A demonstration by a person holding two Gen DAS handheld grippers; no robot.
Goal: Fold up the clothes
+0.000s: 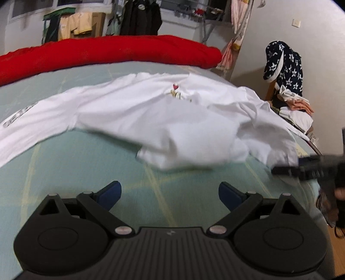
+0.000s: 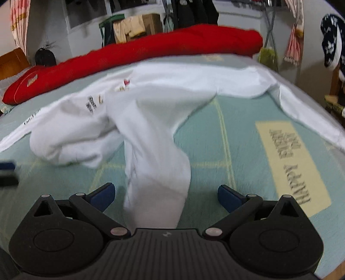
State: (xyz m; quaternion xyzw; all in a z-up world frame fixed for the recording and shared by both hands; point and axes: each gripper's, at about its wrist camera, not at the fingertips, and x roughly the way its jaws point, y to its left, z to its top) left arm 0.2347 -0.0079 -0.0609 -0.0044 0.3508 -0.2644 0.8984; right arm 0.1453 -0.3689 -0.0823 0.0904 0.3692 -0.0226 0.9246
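A white long-sleeved shirt (image 1: pixel 163 120) with a small heart print lies rumpled across the pale green bed sheet (image 1: pixel 75 168). My left gripper (image 1: pixel 170 193) is open just short of the shirt's near edge, with only sheet between its blue pads (image 1: pixel 112 193). The right gripper (image 1: pixel 301 169) shows blurred at the right edge of the left wrist view. In the right wrist view a strip of the shirt (image 2: pixel 155 183) runs down between the fingers of my right gripper (image 2: pixel 166 195). Its jaws stand wide open and neither pad touches the cloth. The left gripper's tip (image 2: pixel 7 173) shows at the far left.
A red duvet (image 1: pixel 107 53) is bunched along the far side of the bed. A chair with a star-patterned dark garment (image 1: pixel 284 64) and a pile of folded clothes (image 1: pixel 295 109) stand past the right bed edge. A yellow printed patch (image 2: pixel 291 163) marks the sheet. Hanging clothes (image 1: pixel 140 17) line the back wall.
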